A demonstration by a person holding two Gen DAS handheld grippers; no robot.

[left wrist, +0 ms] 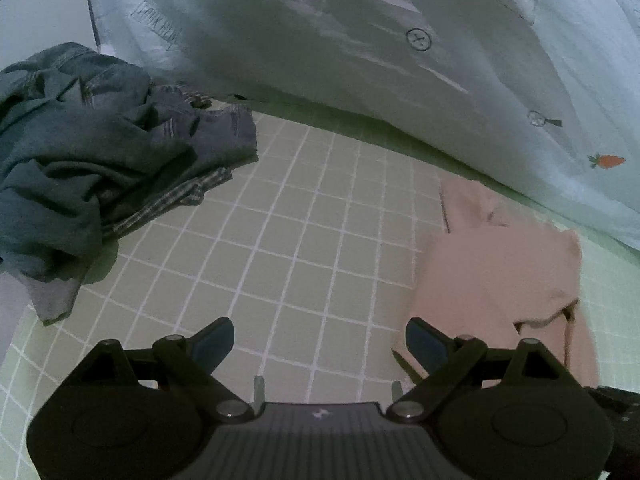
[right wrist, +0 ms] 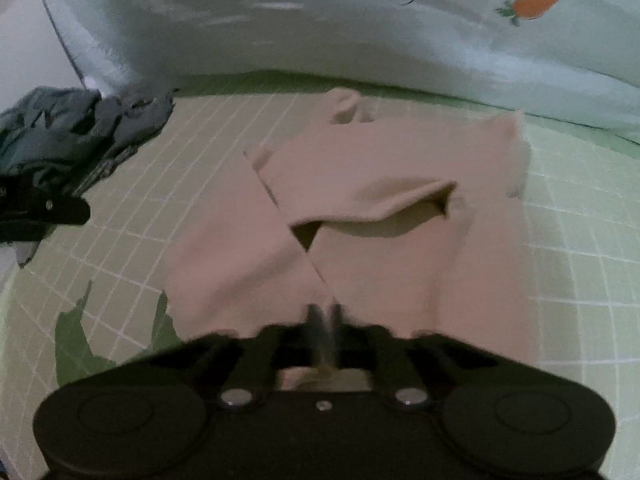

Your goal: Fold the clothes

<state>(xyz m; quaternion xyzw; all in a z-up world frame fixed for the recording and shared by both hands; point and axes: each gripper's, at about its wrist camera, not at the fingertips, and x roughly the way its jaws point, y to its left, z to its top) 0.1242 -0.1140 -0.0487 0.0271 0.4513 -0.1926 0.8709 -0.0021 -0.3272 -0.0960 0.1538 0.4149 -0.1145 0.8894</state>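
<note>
1. The pink garment [right wrist: 384, 216] lies part-folded on the green checked sheet [left wrist: 304, 216], just in front of the pale carrot-print quilt [left wrist: 480, 80] bunched along the far side. One layer is already doubled over, and a dark gap shows where the upper fold gapes.

2. The right gripper [right wrist: 324, 316] has its fingers pressed together on the garment's near edge, and the cloth rises towards them, so I judge a fold is under way. The picture is blurred here, so how much cloth is pinched I cannot tell.

3. To do this fold well, I would carry the pinched edge low and straight towards the quilt, keeping the cloth taut so the gaping layer flattens instead of bunching, and lay it down square with the edge beneath before letting go.

4. The left gripper [left wrist: 320, 340] hangs over bare sheet beside the garment, on the side away from the quilt's carrot print. Its fingers stand wide apart and hold nothing; the right-hand fingertip [left wrist: 424, 344] sits just at the garment's near corner, though I cannot tell if it touches.

5. That free gripper could pin or lift the matching corner, so the fold goes over evenly.

6. A heap of dark clothes [left wrist: 80, 152] waits further along the quilt, well apart from the pink piece.
</note>
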